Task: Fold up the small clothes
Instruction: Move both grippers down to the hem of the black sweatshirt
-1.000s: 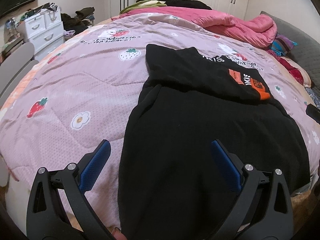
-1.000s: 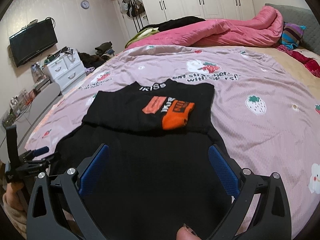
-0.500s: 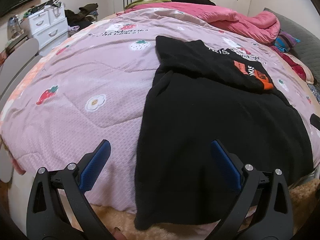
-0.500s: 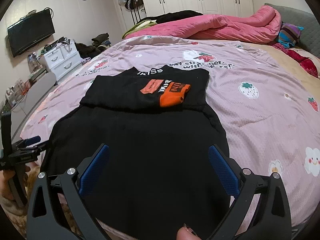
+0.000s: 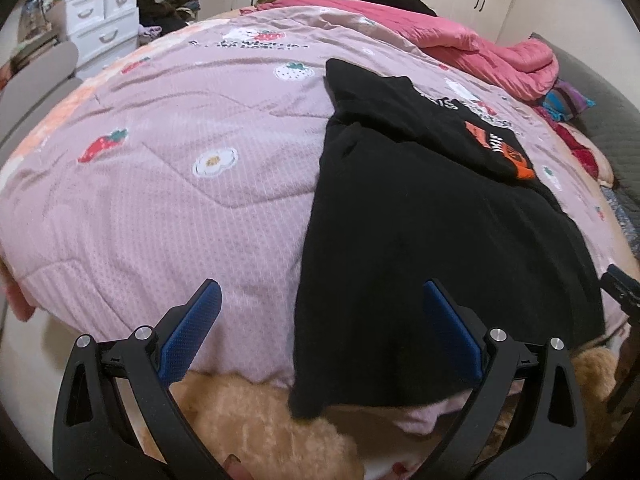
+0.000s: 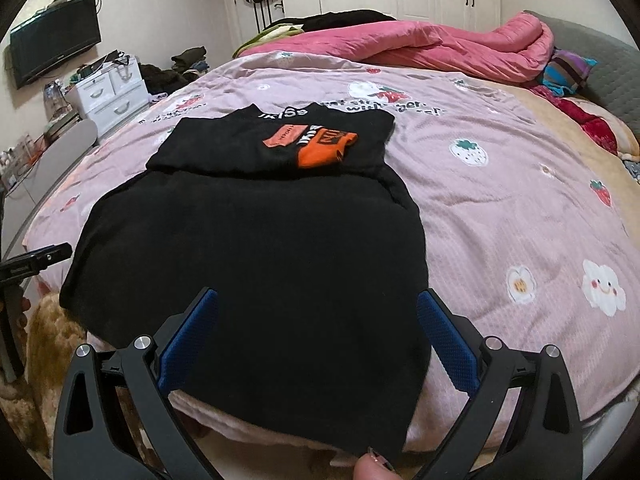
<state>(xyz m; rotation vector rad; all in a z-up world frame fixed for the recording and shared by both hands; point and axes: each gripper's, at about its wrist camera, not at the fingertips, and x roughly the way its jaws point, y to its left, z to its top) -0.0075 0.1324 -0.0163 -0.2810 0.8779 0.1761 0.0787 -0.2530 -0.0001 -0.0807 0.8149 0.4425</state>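
Black garment (image 6: 256,264) spread flat on the pink strawberry-print quilt (image 6: 500,208) of the bed, upper part folded down with an orange patch (image 6: 320,146) showing, lower hem hanging over the near edge of the bed above a tan fuzzy rug (image 5: 256,420). Left gripper (image 5: 320,328) held off that edge by the garment's left hem corner, jaws wide apart and holding nothing. Right gripper (image 6: 318,336) over the hem, jaws likewise spread and empty; white drawer unit (image 6: 110,94) beyond.
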